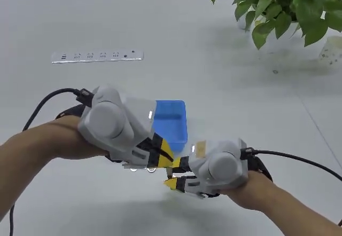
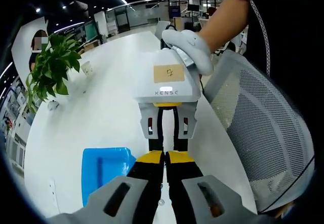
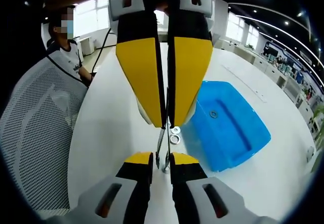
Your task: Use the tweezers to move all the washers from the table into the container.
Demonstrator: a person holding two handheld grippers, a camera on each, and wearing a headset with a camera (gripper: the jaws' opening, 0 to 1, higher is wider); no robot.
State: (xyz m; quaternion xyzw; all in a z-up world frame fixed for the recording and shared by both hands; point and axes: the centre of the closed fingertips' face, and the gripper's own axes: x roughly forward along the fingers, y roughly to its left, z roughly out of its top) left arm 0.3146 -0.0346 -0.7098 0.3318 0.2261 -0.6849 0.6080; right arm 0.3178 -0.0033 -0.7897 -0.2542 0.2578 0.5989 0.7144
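The right gripper's [image 3: 161, 157] jaws nearly met around the tweezers [image 3: 160, 148], perhaps gripping; the left gripper [image 3: 164, 124] clamped them; the right gripper view revealed washers [image 3: 175, 134] beside the container [image 3: 238, 127].

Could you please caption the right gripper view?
Left gripper holds tweezers near two washers beside the blue container; jaws of the right gripper flank the tips.

Head view overhead; gripper views oppose closely, sharing container [image 3: 230, 127]

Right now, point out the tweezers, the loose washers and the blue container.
tweezers [image 3: 161, 148]: right gripper view, thin metal arm.
washers [image 3: 174, 140]: right gripper view, lower ring.
blue container [image 3: 235, 133]: right gripper view, bare floor.
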